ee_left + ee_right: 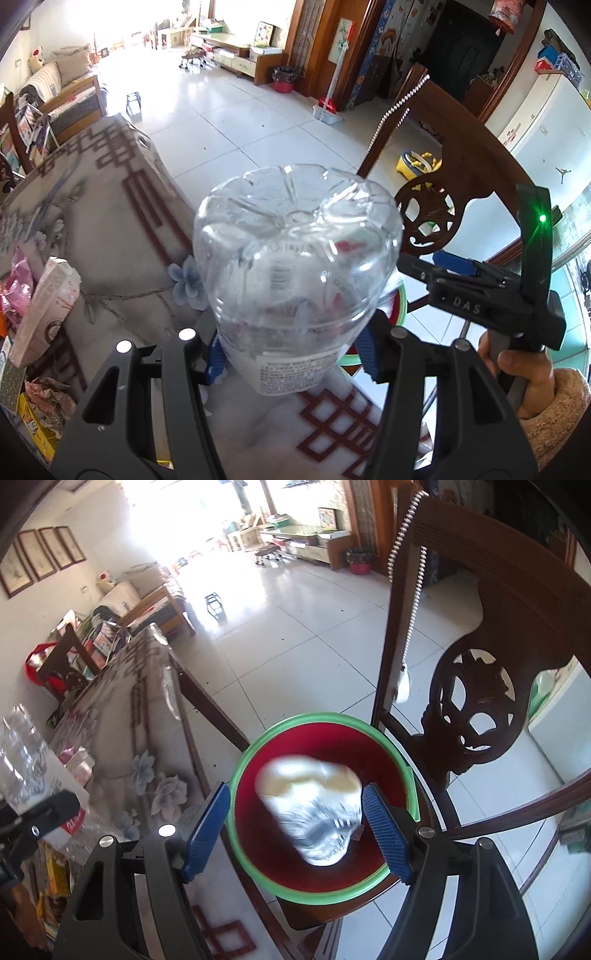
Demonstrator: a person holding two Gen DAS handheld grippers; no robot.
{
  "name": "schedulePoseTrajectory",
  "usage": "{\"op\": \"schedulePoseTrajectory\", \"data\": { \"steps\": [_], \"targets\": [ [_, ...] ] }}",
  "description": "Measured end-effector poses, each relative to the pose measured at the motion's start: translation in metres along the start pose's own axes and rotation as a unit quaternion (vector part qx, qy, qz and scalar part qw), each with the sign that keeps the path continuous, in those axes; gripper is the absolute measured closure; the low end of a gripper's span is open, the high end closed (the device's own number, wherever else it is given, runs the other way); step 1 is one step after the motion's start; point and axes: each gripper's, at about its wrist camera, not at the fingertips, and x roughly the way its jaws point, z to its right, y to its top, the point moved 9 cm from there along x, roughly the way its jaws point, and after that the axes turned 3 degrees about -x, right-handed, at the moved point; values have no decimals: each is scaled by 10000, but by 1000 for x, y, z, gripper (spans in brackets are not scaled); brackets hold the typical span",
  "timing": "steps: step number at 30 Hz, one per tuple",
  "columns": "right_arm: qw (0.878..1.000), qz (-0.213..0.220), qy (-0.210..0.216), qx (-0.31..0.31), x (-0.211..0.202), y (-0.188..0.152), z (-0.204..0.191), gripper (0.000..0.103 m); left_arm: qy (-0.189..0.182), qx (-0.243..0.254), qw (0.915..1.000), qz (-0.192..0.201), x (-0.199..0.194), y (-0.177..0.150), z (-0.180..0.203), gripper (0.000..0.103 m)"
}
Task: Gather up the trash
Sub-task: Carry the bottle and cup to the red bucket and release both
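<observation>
Tabletop (110,236) under a grey cloth with red lattice and pale blue flowers is carrying most of what is left of the job: along its left edge a heap is lying, in which a pink-and-white paper carton (44,314), a pink plastic wrapper (16,291) and yellow packets (35,424) can be made out. None of this looks gathered yet.

Beside the tabletop a dark carved wooden chair (491,686) is standing, and on its seat a round red plastic basin with a green rim (325,871) is sitting, apparently serving as the trash bin. I see no other trash on the bare red floor of the basin, so I judge the collecting to be at an early stage.

In the left wrist view, the left claw (291,354) is pinching a clear empty plastic bottle with a white label (295,258) between its blue pads, base pointing forward, raised over the tabletop edge near the basin; it is not yet dropped in.

In the right wrist view, the right claw (299,830) is hanging directly over the basin with its fingers spread wide. A crumpled white wrapper with dark print (317,808), motion-blurred, is showing between the pads and touching neither, seemingly falling into the basin.
</observation>
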Motion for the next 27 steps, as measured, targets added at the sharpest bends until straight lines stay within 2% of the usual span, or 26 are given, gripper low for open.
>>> {"op": "schedulePoseTrajectory", "data": {
  "steps": [7, 17, 20, 21, 27],
  "targets": [
    [9996, 21, -144, 233, -2, -4, 21, 31, -230, 279, 9992, -159, 25, 6, 28, 49],
    [9975, -62, -372, 598, -16, -28, 54, 31, -575, 747, 9951, -294, 68, 19, 79, 48],
    [9968, -45, -431, 672, -24, -34, 60, 31, -654, 747, 9945, -331, 77, 22, 85, 38],
    [9966, -41, -446, 688, -27, -36, 61, 31, -669, 745, 9943, -353, 80, 23, 87, 32],
    [9965, -13, -455, 698, -37, -43, 58, 31, -600, 682, 9958, -142, 62, 23, 78, 31]
  ]
}}
